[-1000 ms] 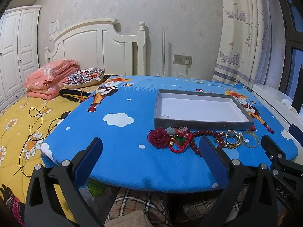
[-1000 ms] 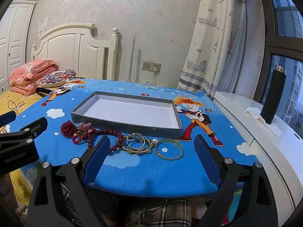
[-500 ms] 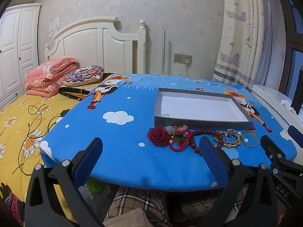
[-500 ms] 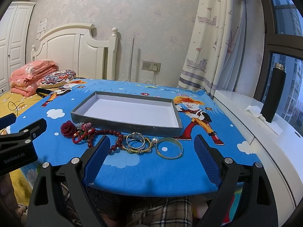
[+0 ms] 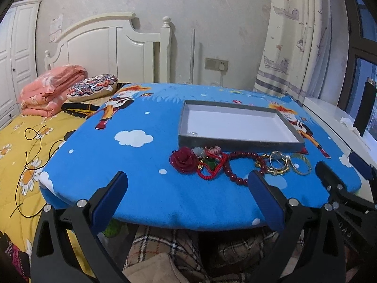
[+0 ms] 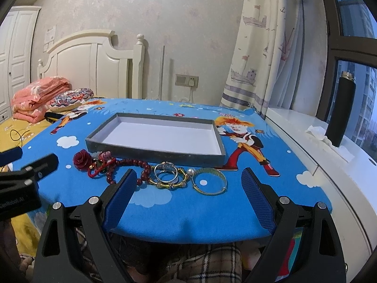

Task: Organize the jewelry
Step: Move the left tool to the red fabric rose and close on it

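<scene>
A grey tray [image 5: 238,143] with a white floor sits on the blue cartoon tablecloth [image 5: 141,165]; it also shows in the right wrist view [image 6: 155,152]. In front of it lies a row of jewelry: a red rose piece [image 5: 183,161] [image 6: 81,160], a red cord charm [image 5: 212,168], dark red beads [image 5: 238,165] [image 6: 127,165], silver and gold rings [image 6: 167,175], and a gold bangle [image 6: 209,181] [image 5: 300,164]. My left gripper [image 5: 187,184] is open and empty at the table's near edge. My right gripper [image 6: 189,181] is open and empty, just short of the rings.
A bed with yellow sheet [image 5: 21,146], pink blanket [image 5: 49,92] and patterned cushion [image 5: 93,89] lies left. A windowsill [image 6: 329,155] with a black bottle [image 6: 340,110] runs along the right. A curtain [image 6: 264,47] hangs behind. Plaid-clad legs [image 6: 207,266] are under the table.
Both grippers have crept slightly forward and up towards the table edge. The jewelry and tray have not moved.
</scene>
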`<state>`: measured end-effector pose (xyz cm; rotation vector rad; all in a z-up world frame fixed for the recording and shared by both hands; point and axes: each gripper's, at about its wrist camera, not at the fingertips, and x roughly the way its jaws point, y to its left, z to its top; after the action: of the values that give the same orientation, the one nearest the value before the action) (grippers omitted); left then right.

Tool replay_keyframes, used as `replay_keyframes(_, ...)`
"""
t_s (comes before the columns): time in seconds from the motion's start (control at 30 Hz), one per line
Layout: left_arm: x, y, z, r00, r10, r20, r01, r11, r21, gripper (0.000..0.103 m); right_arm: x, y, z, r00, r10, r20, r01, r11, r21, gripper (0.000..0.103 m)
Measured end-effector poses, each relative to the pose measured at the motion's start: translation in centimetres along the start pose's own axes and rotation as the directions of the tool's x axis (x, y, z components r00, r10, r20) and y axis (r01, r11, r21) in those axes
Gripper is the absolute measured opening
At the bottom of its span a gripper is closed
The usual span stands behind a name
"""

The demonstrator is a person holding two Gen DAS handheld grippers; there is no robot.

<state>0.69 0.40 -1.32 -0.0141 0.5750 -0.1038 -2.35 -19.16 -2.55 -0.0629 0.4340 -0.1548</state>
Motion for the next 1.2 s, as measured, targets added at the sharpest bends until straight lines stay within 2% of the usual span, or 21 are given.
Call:
replay_keyframes(0.2,0.9,0.8,-0.1,1.0,0.028,0.004,-0.028,0.999,-0.022,0.099,1.2,-1.7,-1.0,0.999,0.021,-0.035,-0.019,0.998,0.057,0.085)
replay_keyframes(0.3,1.3,1.7,-0.2,0.997,0.047,0.066,-0.045,0.998,-0.031,0.098,2.1,-2.5,-1.7,0.998,0.022,-0.061,-0.016,0.996,0.085,0.085)
replay_keyframes(0.37,1.9,1.9,-0.2,0.995,0.063,0.08,-0.062,0.998,-0.012,0.098,2.8,-2.7,-2.0,0.997,0.022,-0.074,-0.015,0.996,0.093,0.085)
replay_keyframes(0.53,4.7,2.5,-0.6,1.0,0.028,0.004,-0.027,0.999,-0.033,0.098,3.5,-2.5,-2.6,0.998,0.033,-0.06,-0.028,0.997,0.077,0.084)
replay_keyframes(0.63,6.4,3.2,-1.0,0.999,0.04,-0.03,-0.041,0.998,-0.041,0.098,3.8,-2.8,-3.0,0.998,0.028,-0.055,-0.024,0.997,0.071,0.084)
replay_keyframes(0.73,8.0,3.5,-1.1,0.997,0.05,-0.063,-0.051,0.999,-0.011,0.098,4.1,-3.0,-3.1,0.998,0.043,-0.047,-0.038,0.995,0.088,0.08)
replay_keyframes(0.93,10.8,3.5,-0.3,0.996,0.043,-0.074,-0.043,0.999,-0.002,0.098,4.9,-1.8,-3.5,0.997,0.065,-0.045,-0.063,0.997,0.047,0.08)
replay_keyframes(1.13,13.5,2.9,0.5,0.993,0.041,-0.113,-0.04,0.999,0.013,0.085,6.0,-0.9,-3.4,0.994,0.097,-0.054,-0.096,0.995,0.026,0.079)
replay_keyframes(1.2,13.9,2.8,0.7,0.993,0.032,-0.112,-0.031,0.999,0.017,0.084,6.3,-0.7,-3.3,0.992,0.112,-0.053,-0.11,0.994,0.026,0.076)
